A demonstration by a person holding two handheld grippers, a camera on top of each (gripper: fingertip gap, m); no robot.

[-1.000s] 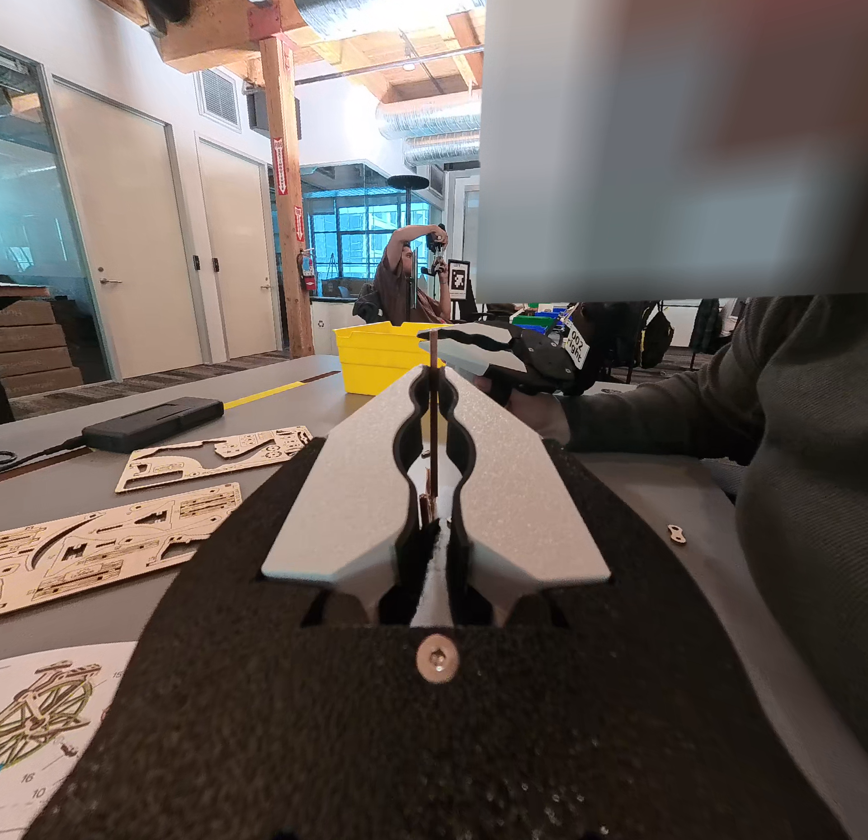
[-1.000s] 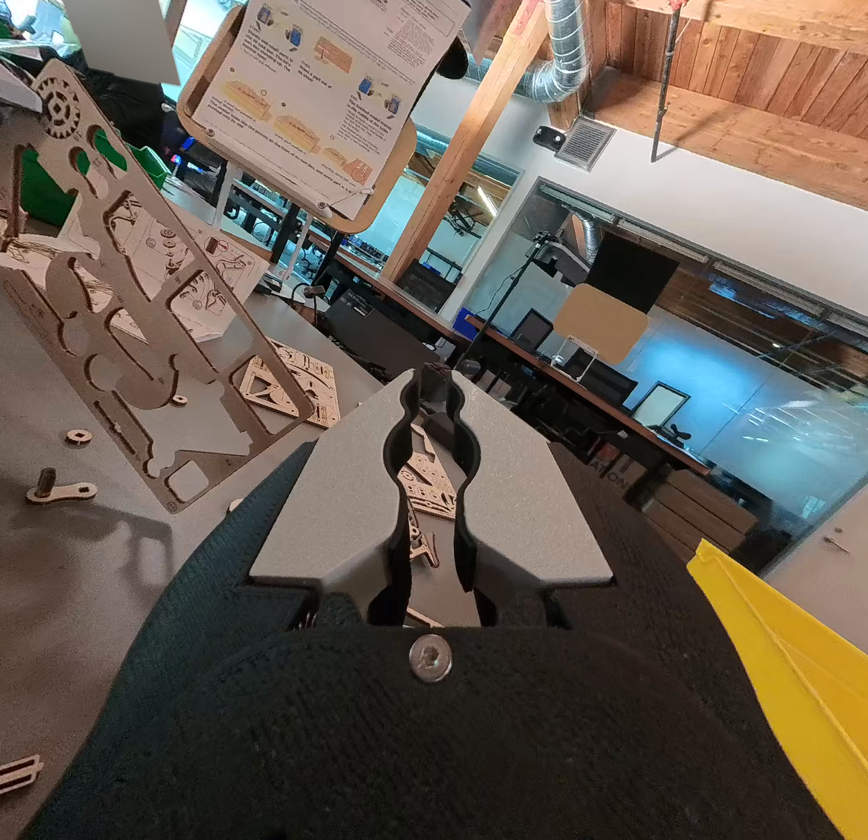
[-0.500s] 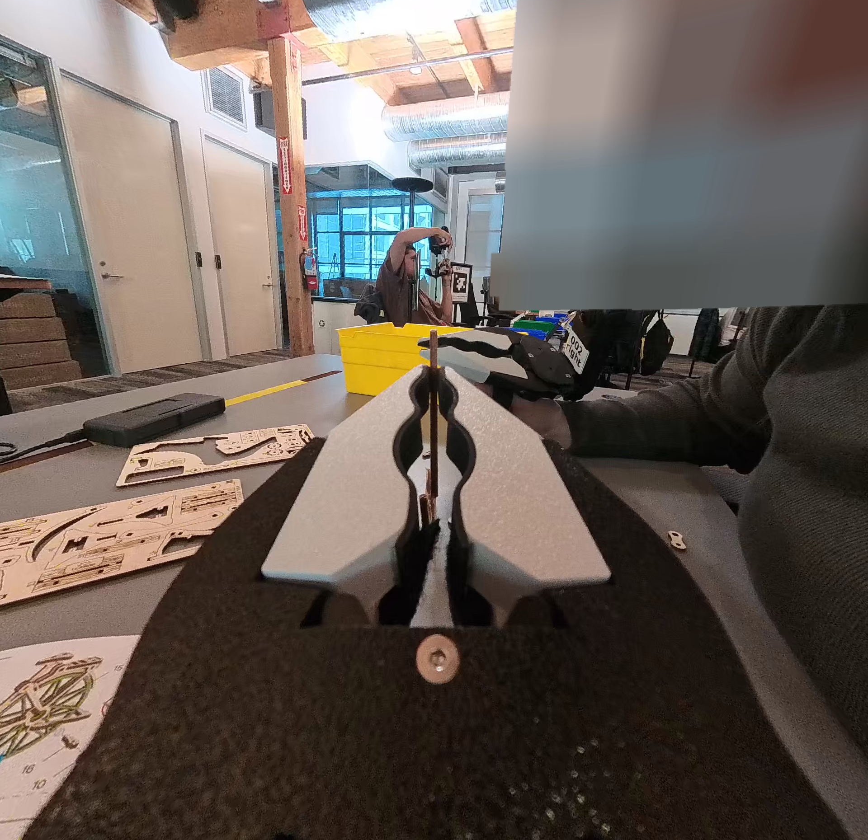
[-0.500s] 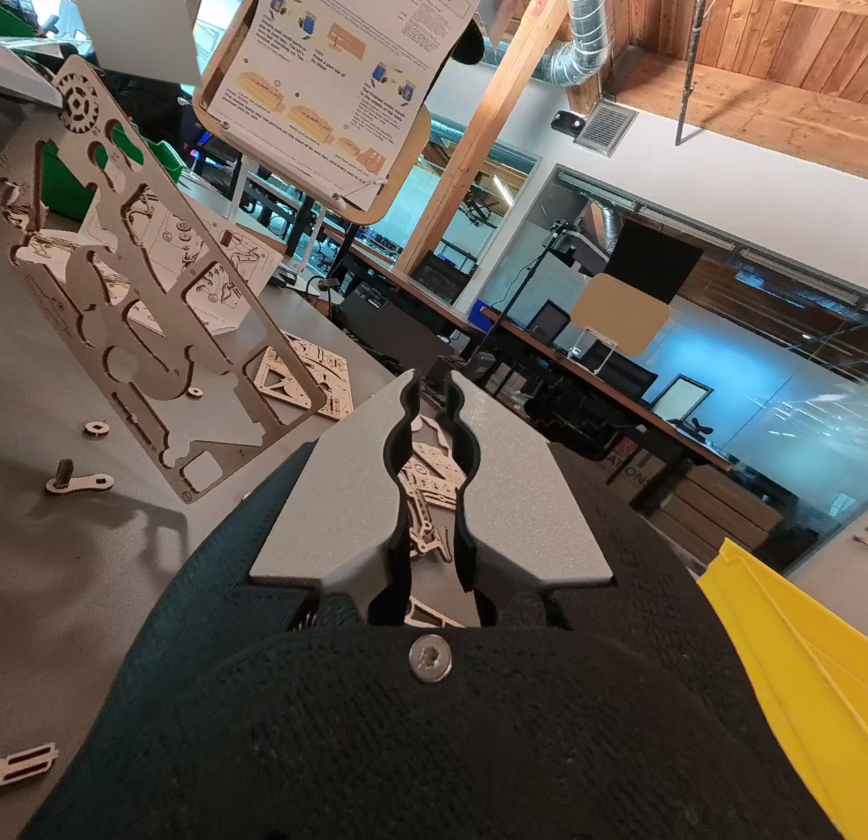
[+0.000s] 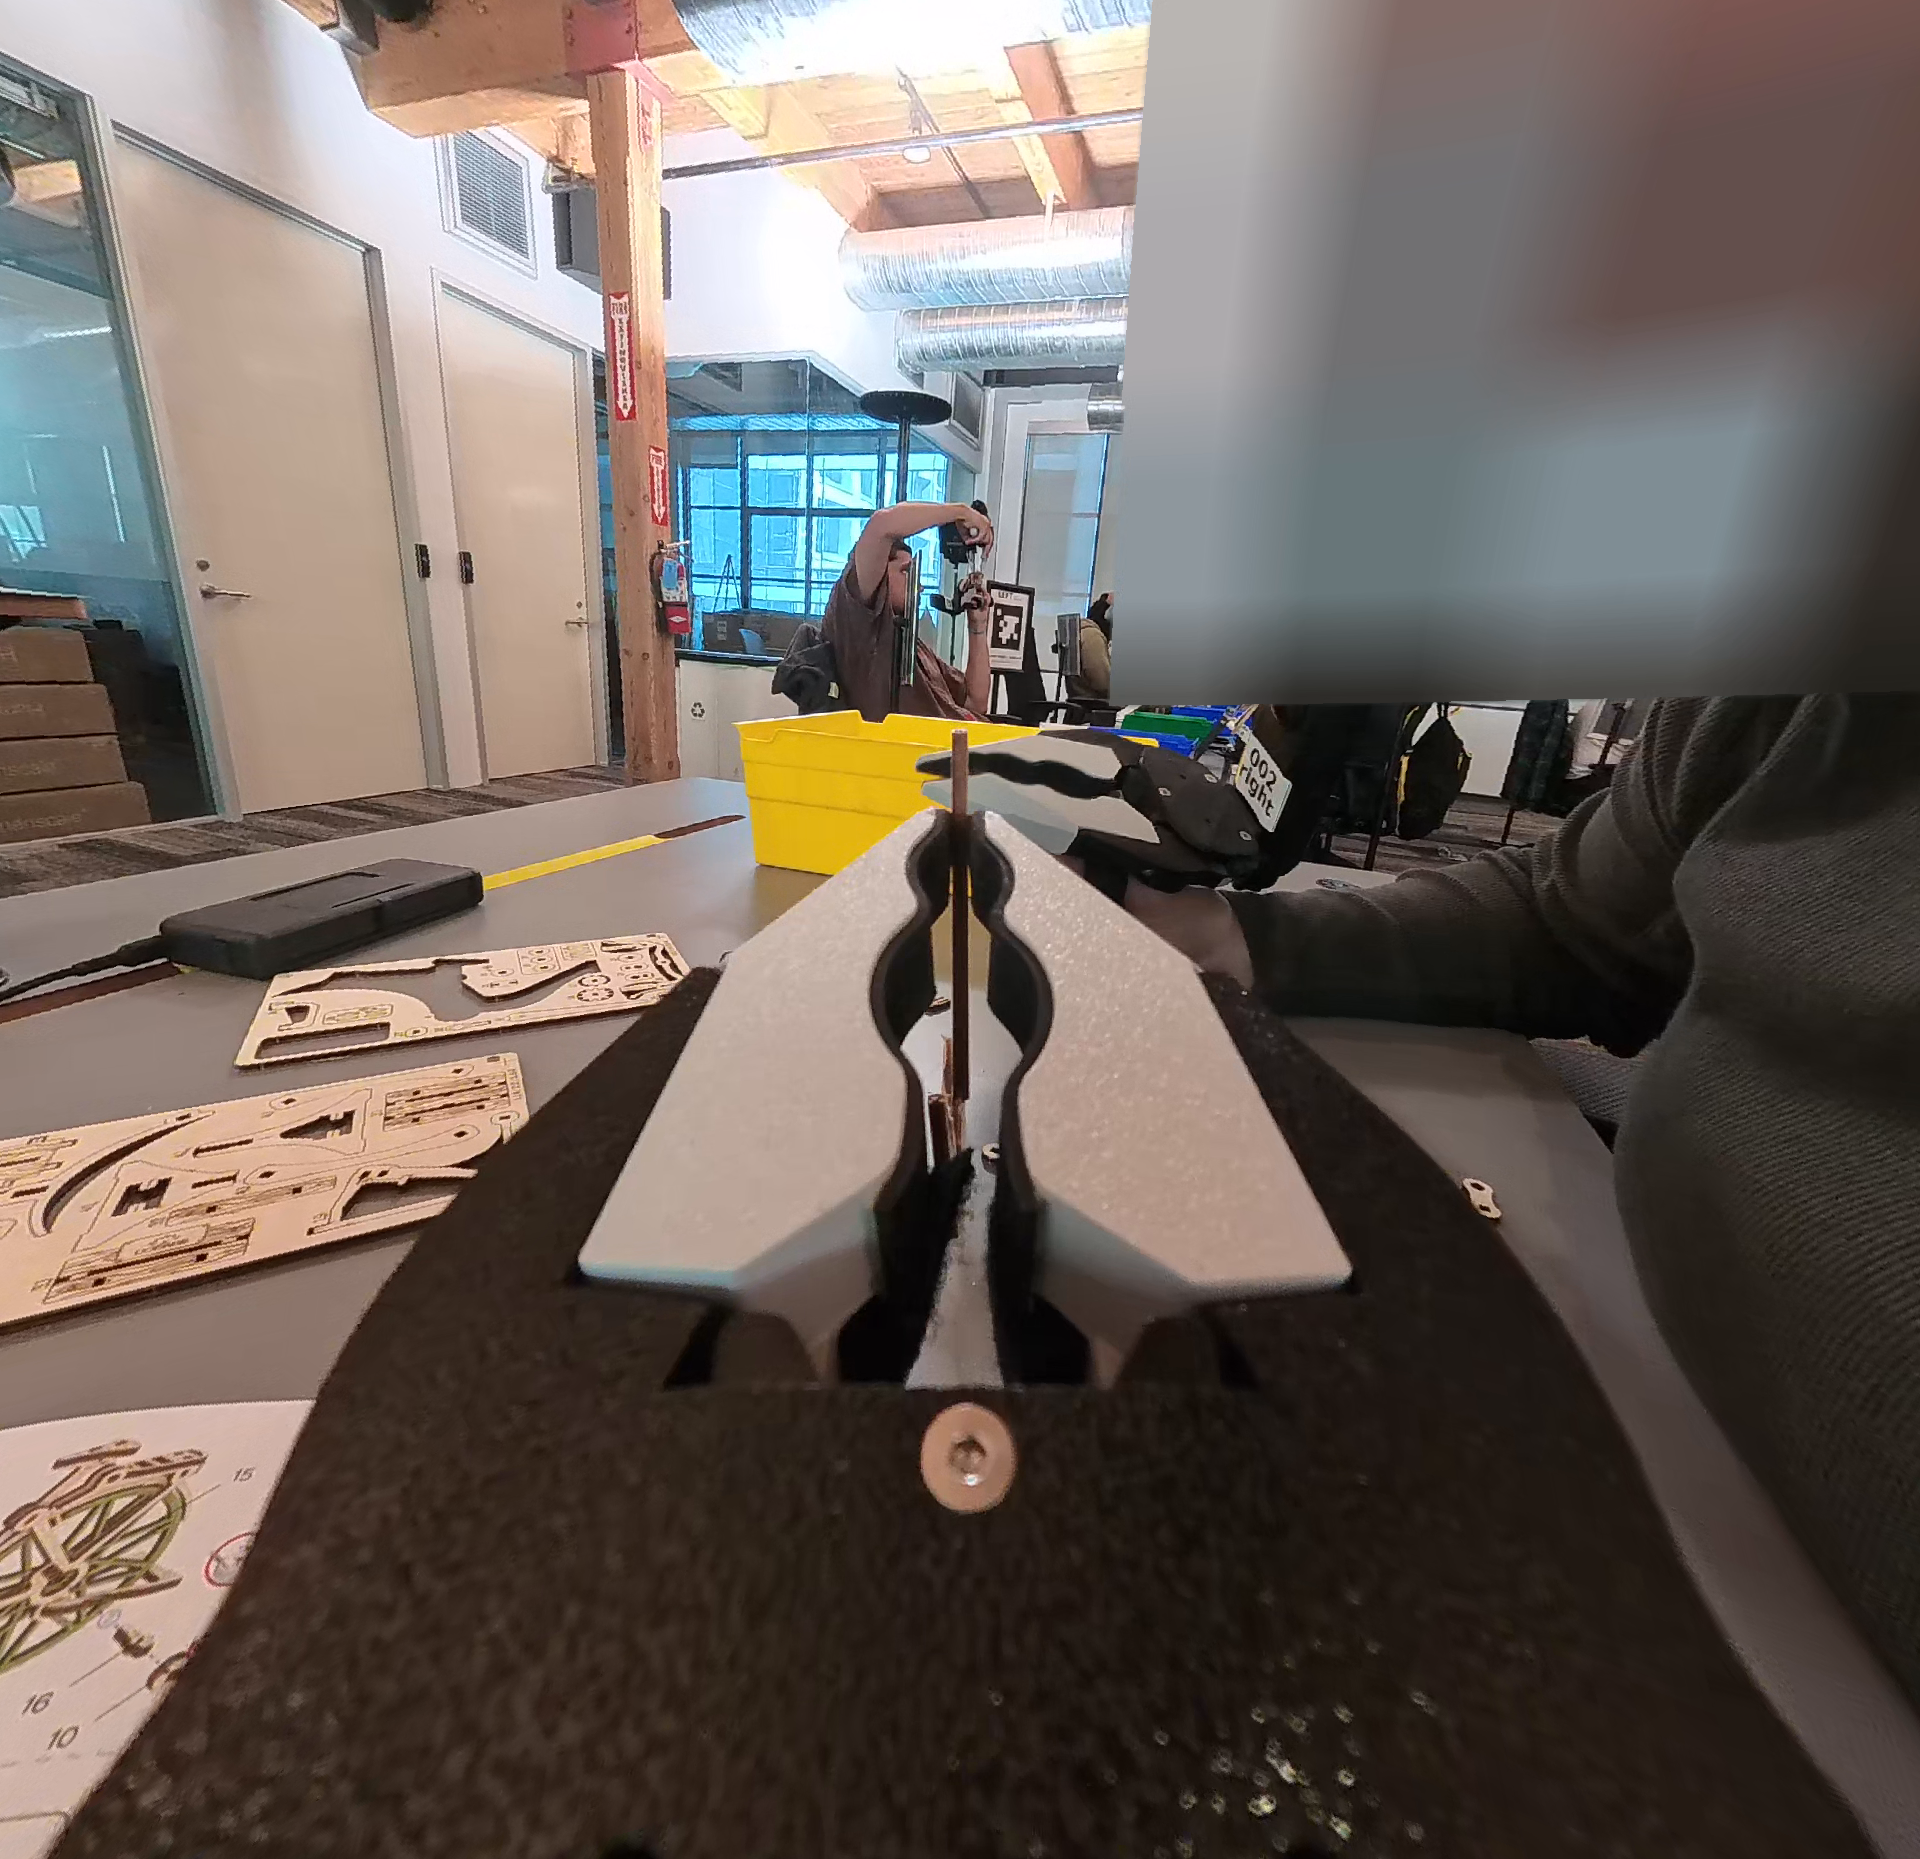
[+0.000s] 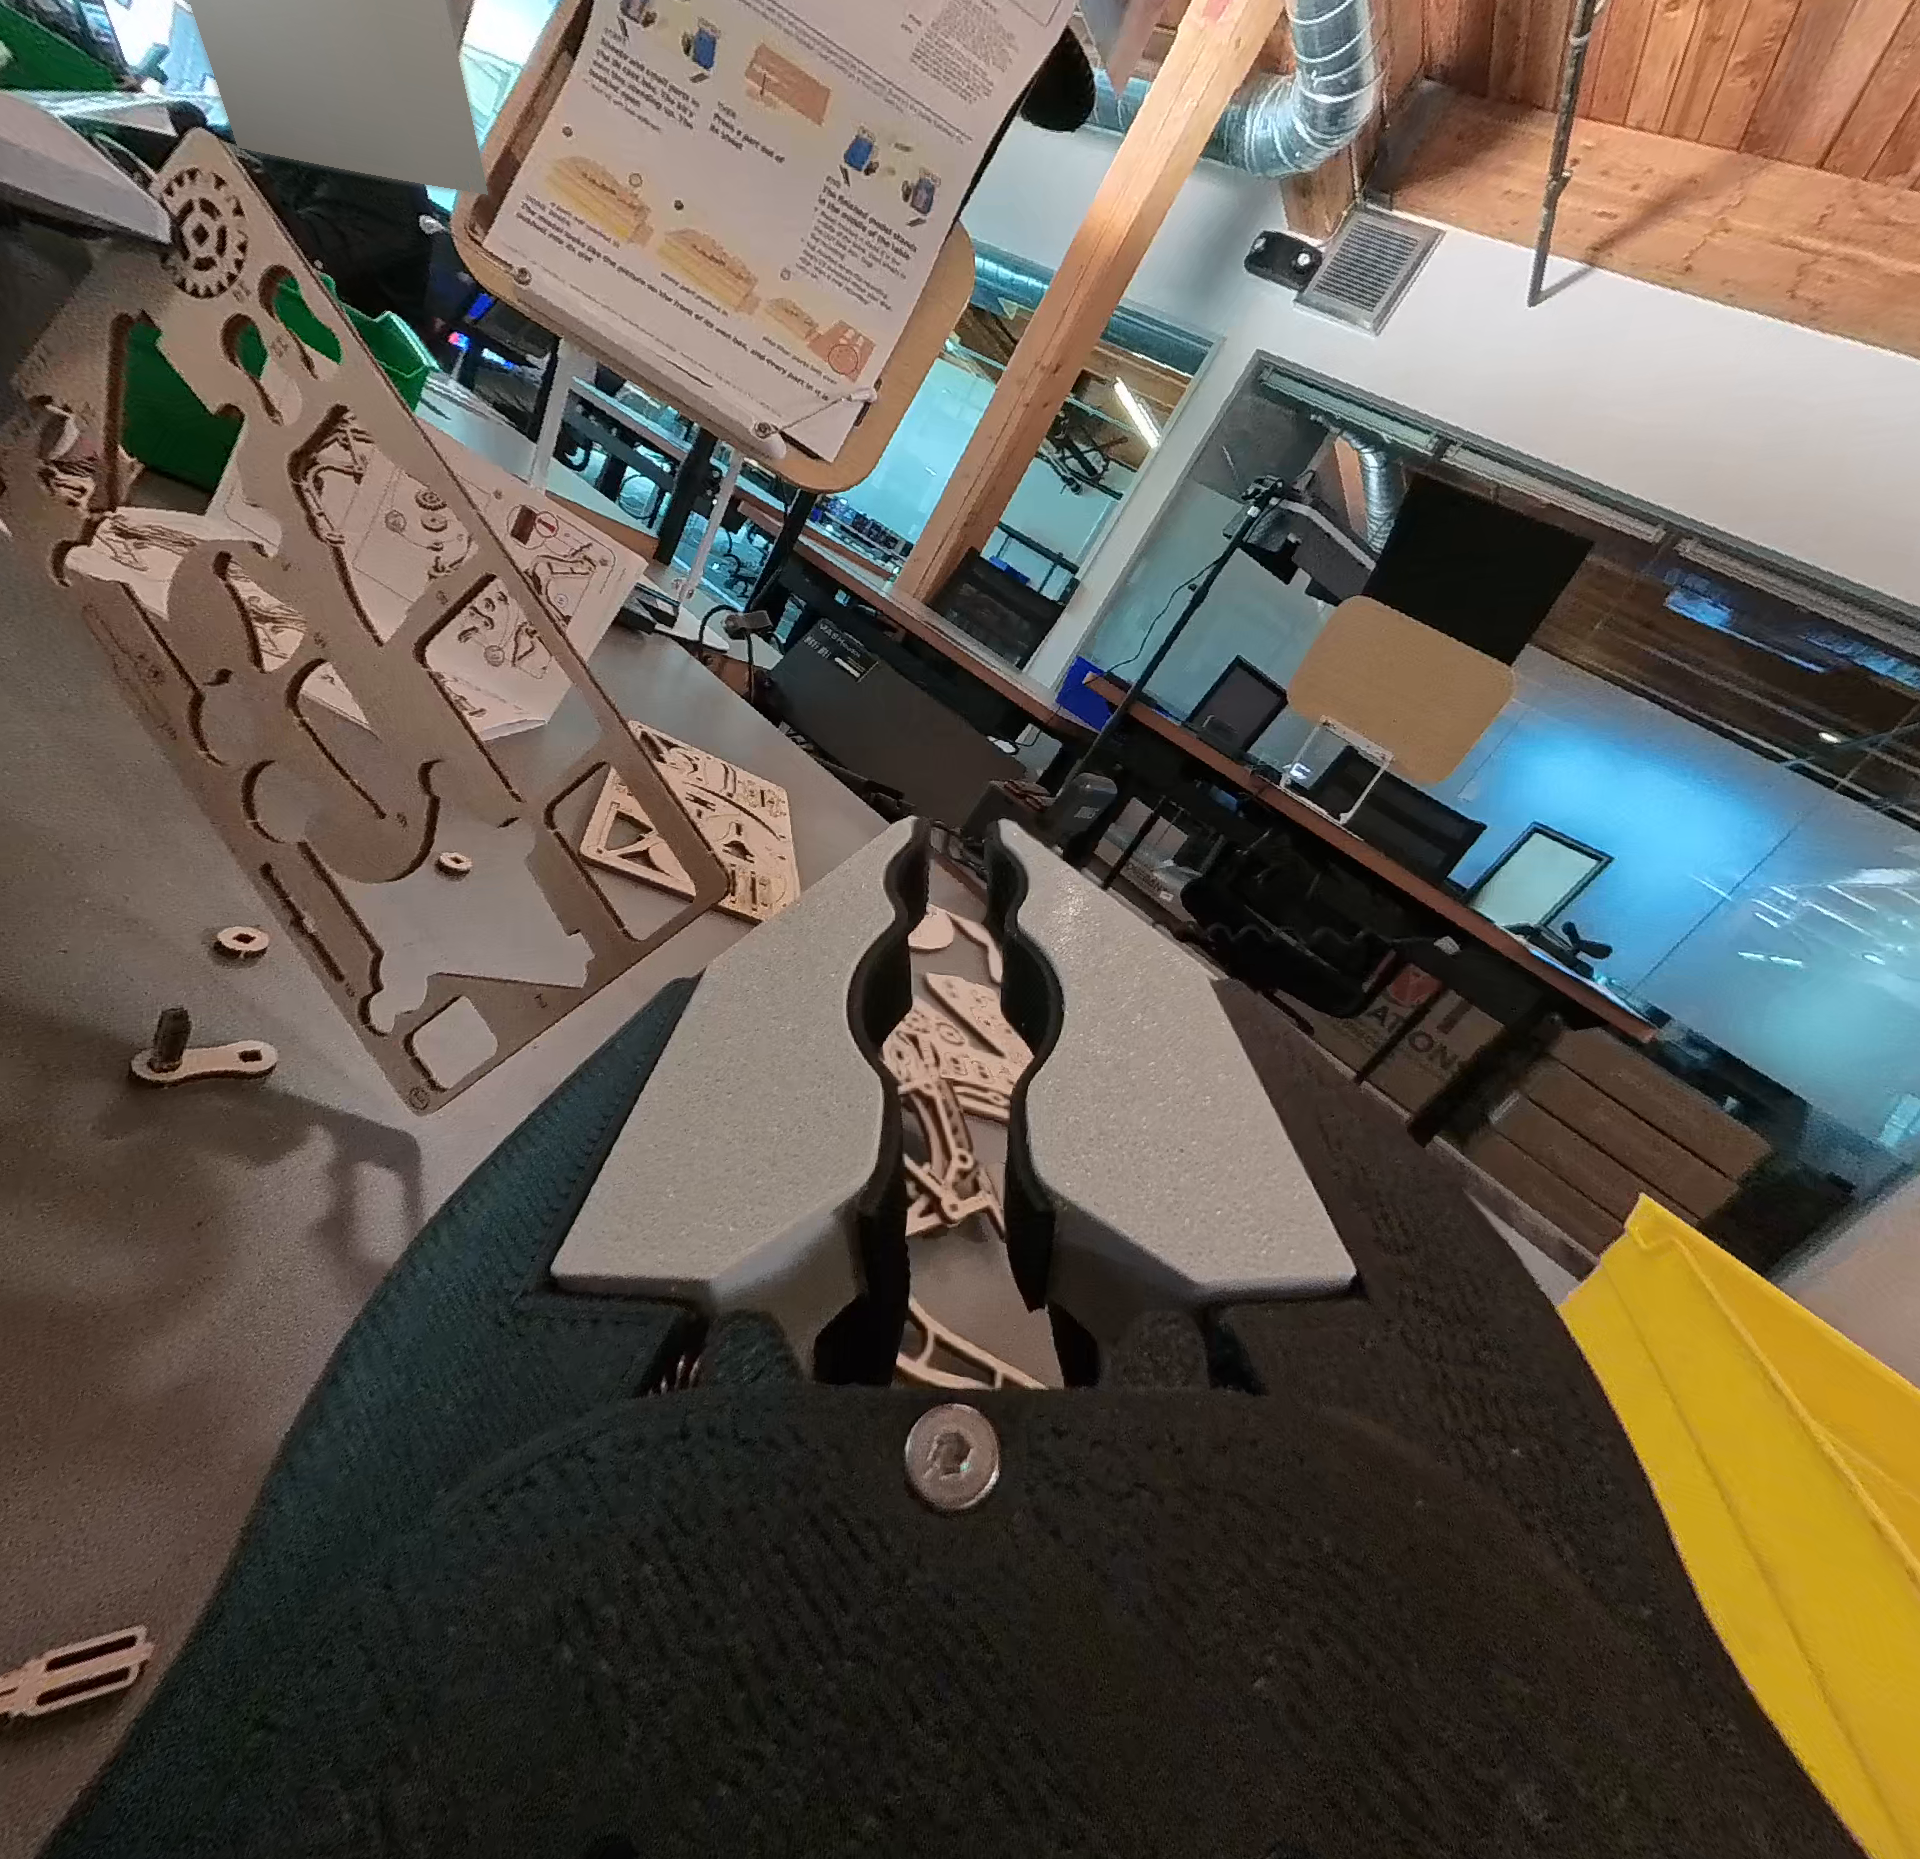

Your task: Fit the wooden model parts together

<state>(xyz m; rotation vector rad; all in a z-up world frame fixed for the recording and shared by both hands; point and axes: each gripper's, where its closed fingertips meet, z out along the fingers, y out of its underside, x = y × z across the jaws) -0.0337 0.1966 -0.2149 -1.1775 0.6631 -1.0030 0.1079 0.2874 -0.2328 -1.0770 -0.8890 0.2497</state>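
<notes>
My left gripper (image 5: 958,833) is shut on a thin wooden parts sheet (image 5: 959,926), seen edge-on and upright between its fingers. The right wrist view shows the same sheet (image 6: 343,729) standing tilted above the grey table, with many cut-outs. My right gripper (image 6: 958,838) has a narrow gap between its fingers and holds nothing. In the left wrist view it (image 5: 940,767) hovers just behind the sheet's top edge. A small wooden link with a peg (image 6: 197,1056) and a small washer (image 6: 241,942) lie on the table beside the sheet.
Flat wooden sheets (image 5: 457,988) (image 5: 239,1175) and an instruction page (image 5: 94,1560) lie to the left. A yellow bin (image 5: 831,791) and a black box (image 5: 322,910) stand farther back. More cut sheets (image 6: 956,1061) lie under my right gripper. A sleeve (image 5: 1714,1030) fills the right. Spacing between my two grippers at the tips: around 20 cm.
The right gripper has drifted, so the held sheet sits larger and further right in its view. The left gripper keeps its hold on the sheet and has barely moved.
</notes>
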